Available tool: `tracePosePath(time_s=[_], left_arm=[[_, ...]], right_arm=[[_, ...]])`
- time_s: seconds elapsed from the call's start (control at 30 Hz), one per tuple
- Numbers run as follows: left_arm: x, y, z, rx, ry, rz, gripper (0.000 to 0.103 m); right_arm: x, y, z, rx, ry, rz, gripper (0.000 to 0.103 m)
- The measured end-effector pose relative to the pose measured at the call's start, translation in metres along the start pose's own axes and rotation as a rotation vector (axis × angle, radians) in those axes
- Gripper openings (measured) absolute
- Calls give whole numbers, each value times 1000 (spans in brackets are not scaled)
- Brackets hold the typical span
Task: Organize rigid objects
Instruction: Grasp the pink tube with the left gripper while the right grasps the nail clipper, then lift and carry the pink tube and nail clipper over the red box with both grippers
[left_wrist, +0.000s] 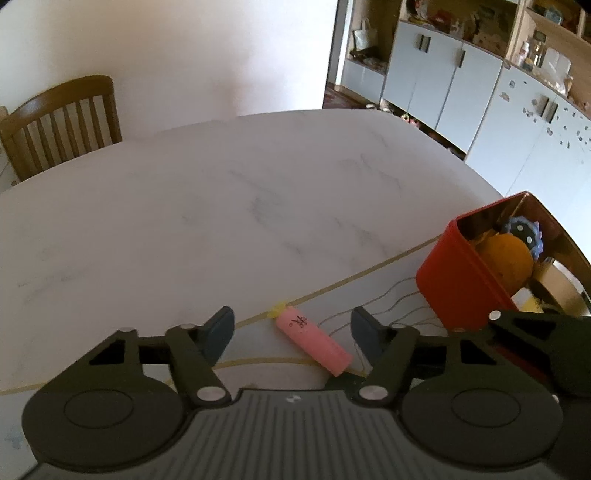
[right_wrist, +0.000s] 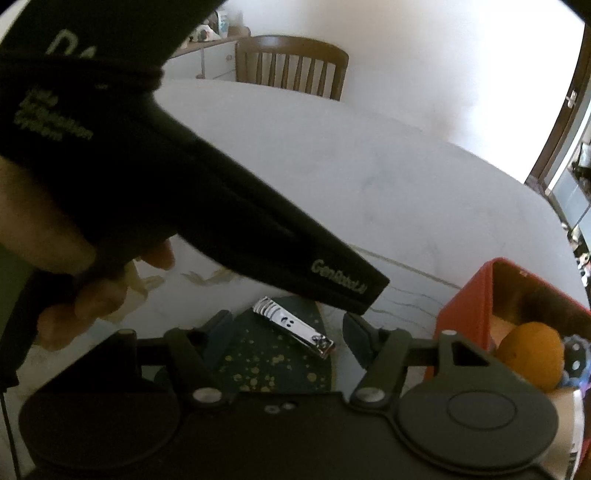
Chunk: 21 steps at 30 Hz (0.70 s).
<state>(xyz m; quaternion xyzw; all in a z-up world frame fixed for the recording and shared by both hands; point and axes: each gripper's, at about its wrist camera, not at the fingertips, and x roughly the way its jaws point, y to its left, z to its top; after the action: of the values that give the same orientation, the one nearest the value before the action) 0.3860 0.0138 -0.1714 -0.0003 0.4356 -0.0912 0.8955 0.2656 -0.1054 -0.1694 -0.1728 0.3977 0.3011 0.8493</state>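
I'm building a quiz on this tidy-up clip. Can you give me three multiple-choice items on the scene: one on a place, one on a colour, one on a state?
1. Where does the nail clipper lie?
A. In the red tin
B. On a dark gold-speckled mat
C. On the chair

2. What colour is the small cylinder between the left hand-held gripper's fingers?
A. Pink
B. Green
C. Blue

3. How is the red tin?
A. Lidded
B. Overturned
C. Open, with things inside

Answers:
1. B: the clipper rests on the dark mat in the right wrist view.
2. A: its body is pink, with a yellow end.
3. C: no lid is on, and an orange ball shows inside.
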Motion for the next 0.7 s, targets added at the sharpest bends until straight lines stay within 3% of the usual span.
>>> tracePosePath(time_s=[0.2,0.3,0.33,0.47,0.7], left_arm=[[7,-2,-3,23,10,6,61],[7,2,-4,24,1,5,60],[7,3,-5,25,-1,5,58],[4,6,-6,25,-9,16,45],[4,12,-4,30,-11,43,16]], right_arm=[[0,-8,3,31,0,35,51],[-3,-7,2,33,0,37,39],[-4,-6,2,34,1,37,31],[-9,1,-2,24,1,34,14],[-10,17,-4,7,-6,11,10]])
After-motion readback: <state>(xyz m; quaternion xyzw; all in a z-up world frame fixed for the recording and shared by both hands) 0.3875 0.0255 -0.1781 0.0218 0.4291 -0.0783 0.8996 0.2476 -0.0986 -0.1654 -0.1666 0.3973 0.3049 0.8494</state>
